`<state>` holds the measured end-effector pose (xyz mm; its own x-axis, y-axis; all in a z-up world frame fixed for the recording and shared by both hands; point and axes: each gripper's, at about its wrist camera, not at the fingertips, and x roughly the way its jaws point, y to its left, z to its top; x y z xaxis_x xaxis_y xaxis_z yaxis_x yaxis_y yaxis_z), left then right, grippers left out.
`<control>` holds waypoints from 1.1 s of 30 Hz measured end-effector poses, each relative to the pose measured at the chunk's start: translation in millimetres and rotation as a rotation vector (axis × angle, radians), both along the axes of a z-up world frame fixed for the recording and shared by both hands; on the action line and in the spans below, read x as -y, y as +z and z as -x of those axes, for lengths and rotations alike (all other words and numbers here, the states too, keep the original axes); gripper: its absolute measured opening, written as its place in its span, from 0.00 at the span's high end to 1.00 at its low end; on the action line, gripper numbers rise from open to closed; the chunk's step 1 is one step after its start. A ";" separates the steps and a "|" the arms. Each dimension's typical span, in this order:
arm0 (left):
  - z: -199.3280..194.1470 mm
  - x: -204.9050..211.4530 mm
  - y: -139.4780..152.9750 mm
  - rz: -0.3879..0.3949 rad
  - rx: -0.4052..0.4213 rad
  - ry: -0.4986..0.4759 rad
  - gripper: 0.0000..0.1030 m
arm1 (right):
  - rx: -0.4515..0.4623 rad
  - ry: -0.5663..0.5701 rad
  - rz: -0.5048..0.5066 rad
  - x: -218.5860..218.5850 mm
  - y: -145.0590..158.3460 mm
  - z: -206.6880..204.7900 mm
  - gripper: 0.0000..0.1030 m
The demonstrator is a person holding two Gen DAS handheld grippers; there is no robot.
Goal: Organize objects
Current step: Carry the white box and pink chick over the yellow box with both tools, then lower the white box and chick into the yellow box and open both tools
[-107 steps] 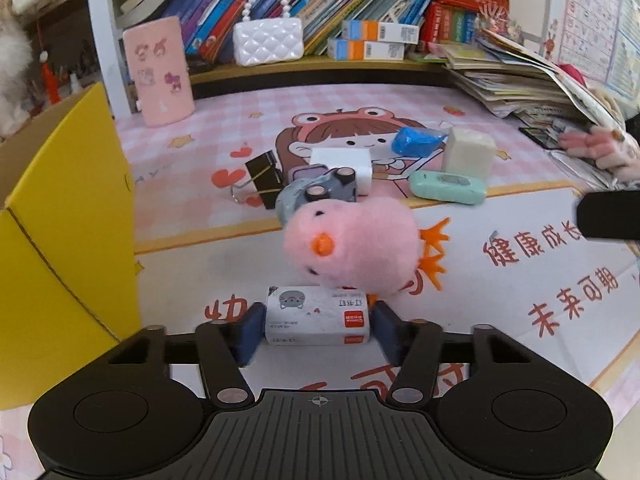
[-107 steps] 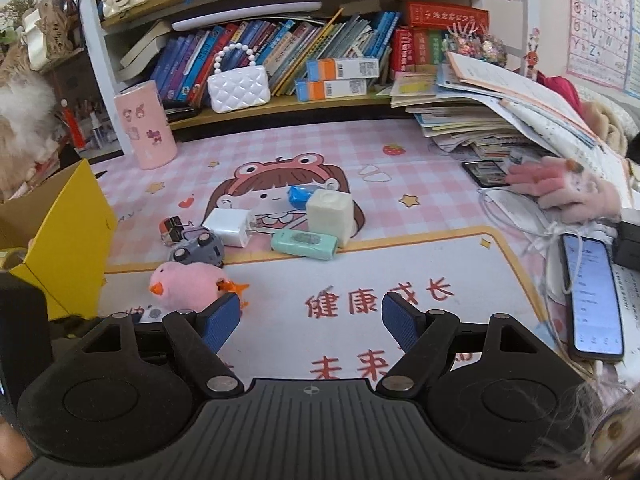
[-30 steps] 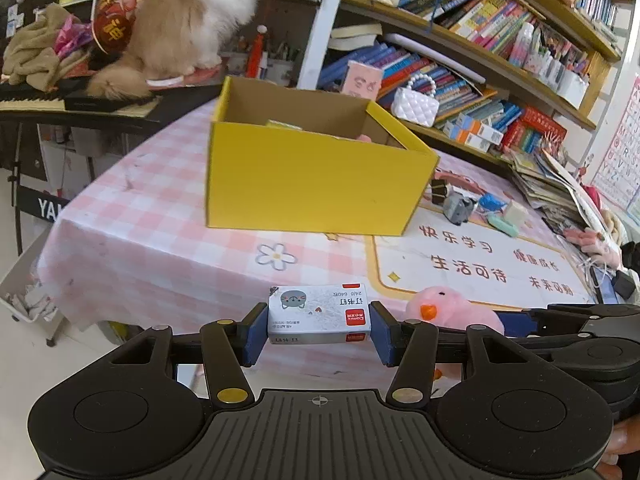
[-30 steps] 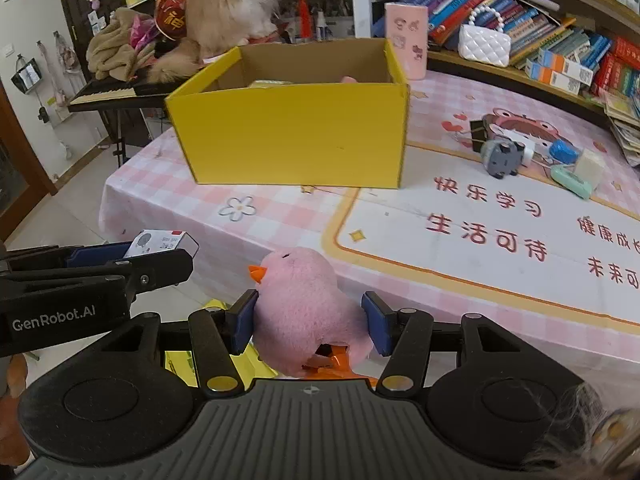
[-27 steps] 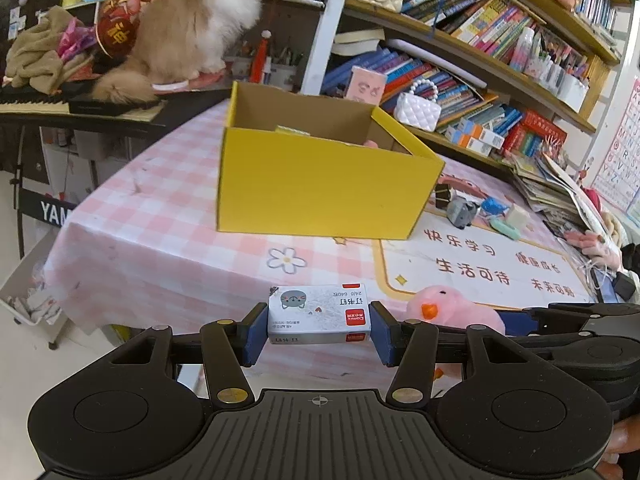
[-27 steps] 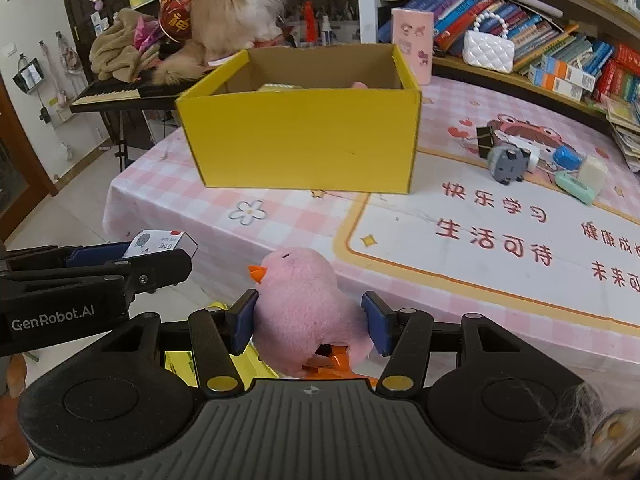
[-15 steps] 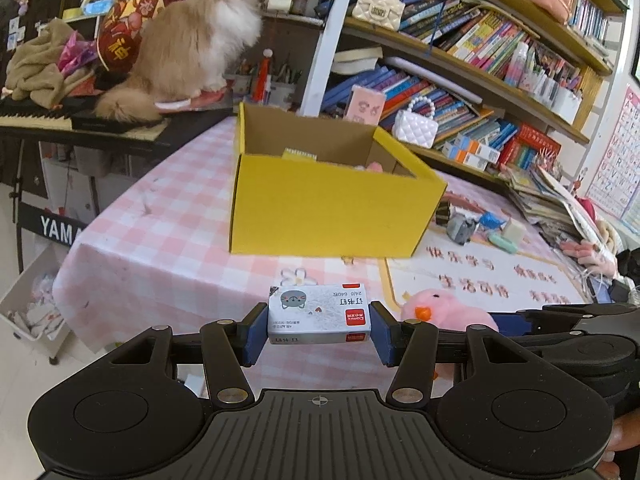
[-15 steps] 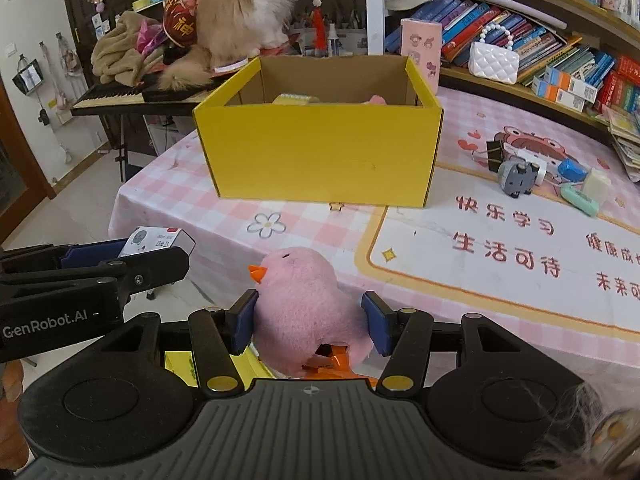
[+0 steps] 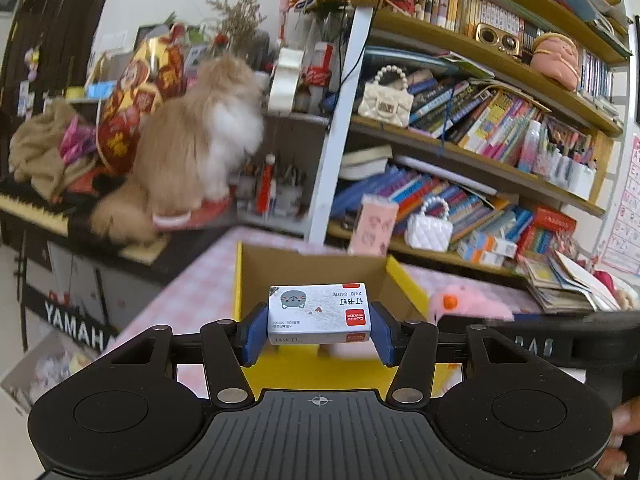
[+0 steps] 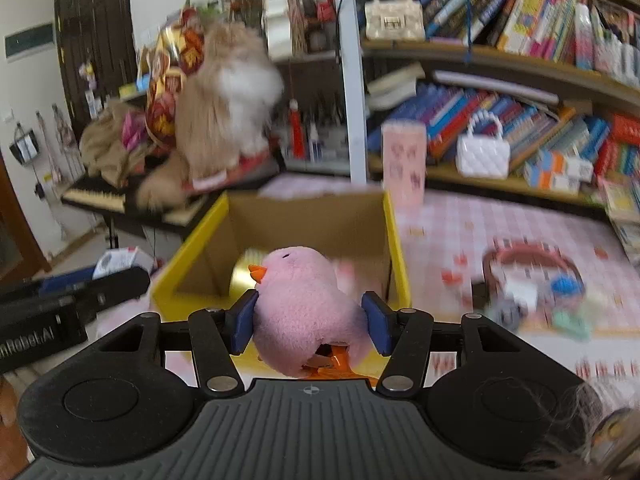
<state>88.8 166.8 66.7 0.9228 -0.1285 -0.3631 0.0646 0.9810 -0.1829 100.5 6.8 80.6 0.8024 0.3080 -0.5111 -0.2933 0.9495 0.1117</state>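
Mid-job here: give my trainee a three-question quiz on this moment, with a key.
1. True or false: the left hand-held gripper is empty.
2. What does the right hand-held gripper hold: A) white handbag, B) pink plush chick, C) toy car?
3. Fill in: both items are in front of the open yellow ____.

Key: 1. False, its blue pads clamp the white staple box. 2. B. 3. box.

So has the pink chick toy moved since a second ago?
Yes. Held in the right tool, the pink chick toy has come closer to the yellow box, now at its open top.
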 end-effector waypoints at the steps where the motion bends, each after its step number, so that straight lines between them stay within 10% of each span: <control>1: -10.0 3.0 0.7 -0.012 0.001 0.001 0.50 | 0.014 0.003 -0.004 0.9 4.2 -9.8 0.49; 20: -103.9 58.7 -59.9 -0.179 -0.251 0.016 0.50 | -0.063 0.177 0.115 -31.2 -28.2 -167.9 0.49; 33: -110.1 55.9 -62.7 -0.132 -0.299 0.083 0.49 | -0.230 0.325 0.300 -67.9 -69.8 -210.3 0.48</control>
